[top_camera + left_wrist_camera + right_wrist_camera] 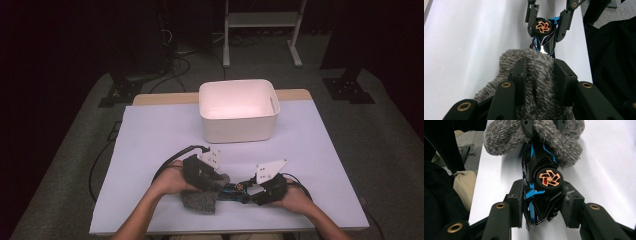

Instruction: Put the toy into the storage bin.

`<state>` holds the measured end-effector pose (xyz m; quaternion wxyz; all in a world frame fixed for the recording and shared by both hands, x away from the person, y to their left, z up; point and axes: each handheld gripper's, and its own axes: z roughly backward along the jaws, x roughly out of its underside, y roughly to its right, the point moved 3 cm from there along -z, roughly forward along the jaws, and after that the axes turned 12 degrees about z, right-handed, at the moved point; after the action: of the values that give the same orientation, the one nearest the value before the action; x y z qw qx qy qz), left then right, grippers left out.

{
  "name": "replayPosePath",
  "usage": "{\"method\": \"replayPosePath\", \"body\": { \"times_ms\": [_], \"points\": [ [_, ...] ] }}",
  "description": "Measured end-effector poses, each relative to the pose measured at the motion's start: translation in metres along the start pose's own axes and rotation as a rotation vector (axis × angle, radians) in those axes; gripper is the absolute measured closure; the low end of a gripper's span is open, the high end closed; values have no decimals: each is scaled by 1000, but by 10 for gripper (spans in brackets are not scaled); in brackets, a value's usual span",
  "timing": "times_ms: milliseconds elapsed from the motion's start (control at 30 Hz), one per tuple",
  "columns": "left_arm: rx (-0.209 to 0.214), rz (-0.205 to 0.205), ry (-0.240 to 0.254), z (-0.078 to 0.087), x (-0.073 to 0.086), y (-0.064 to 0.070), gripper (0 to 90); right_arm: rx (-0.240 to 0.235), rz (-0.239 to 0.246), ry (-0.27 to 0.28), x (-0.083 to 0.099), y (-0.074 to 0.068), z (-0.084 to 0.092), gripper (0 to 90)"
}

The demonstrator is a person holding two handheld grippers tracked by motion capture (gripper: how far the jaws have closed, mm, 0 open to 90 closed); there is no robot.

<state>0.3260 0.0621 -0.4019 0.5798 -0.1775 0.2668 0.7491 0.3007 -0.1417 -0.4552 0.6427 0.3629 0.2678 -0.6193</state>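
Observation:
A black toy car point(536, 160) with blue trim and orange wheels lies on its side on the white table cover point(150, 135), near the front edge. My right gripper point(542, 192) is shut on one end of the car, its pads against both sides beside a wheel. A grey fluffy cloth point(536, 75) covers the car's other end point(544, 40). My left gripper point(540, 65) is shut on that cloth, which bunches between its pads. In the high view the left gripper point(219, 181) and right gripper point(251, 191) face each other, with the cloth point(201, 201) drooping to the table.
An empty white bin point(239, 129) stands at the back middle of the table. Cables point(102, 155) run off the table's left edge. A metal stand point(260, 30) and dark equipment sit on the floor behind. A person's dark clothing is close to the front edge.

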Motion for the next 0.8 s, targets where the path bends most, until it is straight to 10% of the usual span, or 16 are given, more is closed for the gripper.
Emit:
{"method": "replayPosePath", "body": {
  "times_ms": [167, 500, 600, 800],
  "points": [
    [-13, -14, 58, 18, -3, 1, 774, -2, -4, 0, 0, 0, 0, 576],
    [78, -136, -21, -7, -28, 26, 820, 5, 2, 4, 0, 1, -1, 579],
    [65, -152, -101, -25, -34, 28, 824, 11, 2, 4, -1, 0, -1, 579],
    [59, -134, -82, -20, -31, 24, 824, 17, -1, 5, 1, 1, 1, 573]
  ]
}}
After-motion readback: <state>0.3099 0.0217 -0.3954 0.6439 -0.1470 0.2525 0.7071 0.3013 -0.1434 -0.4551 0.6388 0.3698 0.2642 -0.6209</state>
